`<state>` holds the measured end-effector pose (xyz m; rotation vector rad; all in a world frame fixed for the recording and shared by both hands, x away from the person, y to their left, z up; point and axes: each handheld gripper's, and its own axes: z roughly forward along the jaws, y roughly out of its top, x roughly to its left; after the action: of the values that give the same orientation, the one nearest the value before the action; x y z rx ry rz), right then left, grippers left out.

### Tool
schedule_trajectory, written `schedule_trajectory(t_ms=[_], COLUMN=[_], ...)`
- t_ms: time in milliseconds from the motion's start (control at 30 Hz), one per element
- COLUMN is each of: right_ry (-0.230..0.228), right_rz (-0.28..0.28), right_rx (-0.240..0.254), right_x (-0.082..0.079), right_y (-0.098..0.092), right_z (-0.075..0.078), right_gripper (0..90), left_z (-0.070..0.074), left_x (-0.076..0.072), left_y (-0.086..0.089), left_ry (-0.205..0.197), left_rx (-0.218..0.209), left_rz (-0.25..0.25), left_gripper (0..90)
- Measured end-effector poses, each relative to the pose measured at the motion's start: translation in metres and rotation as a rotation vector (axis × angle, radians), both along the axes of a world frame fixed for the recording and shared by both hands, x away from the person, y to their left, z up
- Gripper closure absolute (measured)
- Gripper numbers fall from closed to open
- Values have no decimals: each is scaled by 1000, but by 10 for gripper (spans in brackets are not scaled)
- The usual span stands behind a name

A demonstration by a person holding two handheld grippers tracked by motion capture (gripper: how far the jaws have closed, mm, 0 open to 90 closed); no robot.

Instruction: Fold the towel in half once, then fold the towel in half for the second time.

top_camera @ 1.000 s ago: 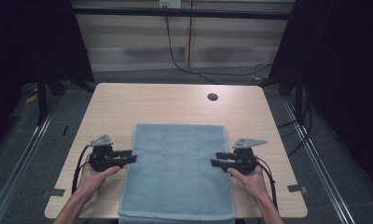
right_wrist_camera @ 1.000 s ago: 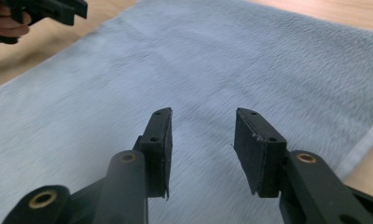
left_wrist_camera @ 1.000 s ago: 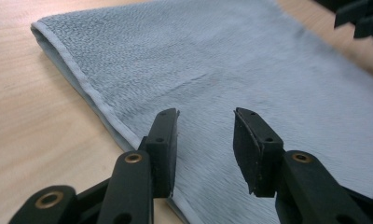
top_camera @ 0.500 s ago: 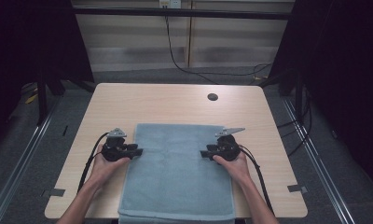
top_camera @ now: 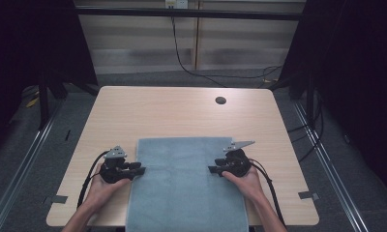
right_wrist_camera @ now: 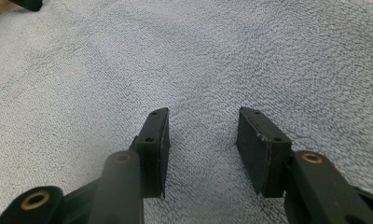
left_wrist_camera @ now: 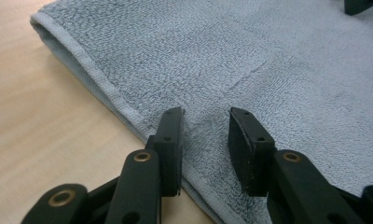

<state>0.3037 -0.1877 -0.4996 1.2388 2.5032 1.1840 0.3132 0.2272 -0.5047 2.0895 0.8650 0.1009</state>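
Here the grey-blue terry towel (top_camera: 186, 186) lies flat on the pale wood-grain table (top_camera: 172, 111), its long axis running near to far; its near end hangs over the near table edge and its far end stops about mid-table.

At the left, the left black two-jaw gripper (top_camera: 139, 170) sits on the towel's left hem, jaws pointing right toward the cloth's middle. In the left gripper view its jaws stand apart with nothing between them, poised over the stitched hem (left_wrist_camera: 105, 91), one jaw near the border and the other over the pile. A faint crease (left_wrist_camera: 250, 74) crosses the looped surface beyond them.

Farther right, the right black two-jaw gripper (top_camera: 213, 169) reaches in over the towel from its right side, jaws pointing left, so the two tools face each other across the width. Its jaws are likewise parted and empty, hovering just over nubby terry.

A likely grasp turns on each side hem; the left tool seems better placed on its edge.

A small dark round grommet (top_camera: 220, 100) sits far right on the table.
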Motion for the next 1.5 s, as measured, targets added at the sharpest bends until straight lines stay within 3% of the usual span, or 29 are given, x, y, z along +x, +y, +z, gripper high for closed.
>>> schedule_trajectory(t_ms=[167,233,300,433,600,667,733,767,833,933,1033,1133,1233,1267,1300,1333,1367,1433,1467,1500], right_ry=[16,24,27,46,-12,-40,-58,-71,-69,-64,-65,-59,-53,-45,-35,-31,-31,-20,-19,-19], right_rz=[26,29,47,60,3,-30,-65,-78,-104,-124,-145,-160,-160,-159,-161,-160,-161,-153,-158,-156], right_rx=[4,11,3,17,81,91,93,96,95,46,58,68,58,53,52,45,35,44,40,43], right_x=[-17,-24,-32,-40,-28,-20,-11,-5,3,14,23,32,39,42,43,45,47,49,49,49], right_y=[-1,-2,-1,-3,-20,-29,-39,-46,-54,-59,-63,-65,-65,-65,-65,-65,-65,-65,-64,-63], right_z=[1,2,3,6,19,25,29,30,29,22,20,19,16,13,10,7,4,0,-1,-3], right_gripper=[550,552,554,564,556,555,551,551,547,542,533,521,497,485,485,482,475,471,473,485], left_z=[0,3,2,5,13,15,17,18,20,20,14,14,13,13,12,10,8,8,7,5], left_x=[-16,-24,-31,-28,-12,-3,6,10,19,32,44,53,62,65,67,71,73,74,74,75], left_y=[6,6,8,19,29,31,33,33,32,28,26,24,21,19,16,15,14,9,8,8], left_ry=[32,30,33,63,41,34,33,27,13,-5,16,14,35,23,10,39,61,37,51,54], left_rx=[-22,1,-14,-53,-88,-55,-96,-92,-93,-47,-38,-77,-86,-79,-40,-45,-84,-34,-59,-52], left_rz=[-11,-28,-35,-23,27,61,76,78,95,118,134,148,140,132,153,151,132,117,120,117], left_gripper=[658,661,653,613,568,562,547,540,537,526,506,484,446,438,438,427,398,407,407,408])
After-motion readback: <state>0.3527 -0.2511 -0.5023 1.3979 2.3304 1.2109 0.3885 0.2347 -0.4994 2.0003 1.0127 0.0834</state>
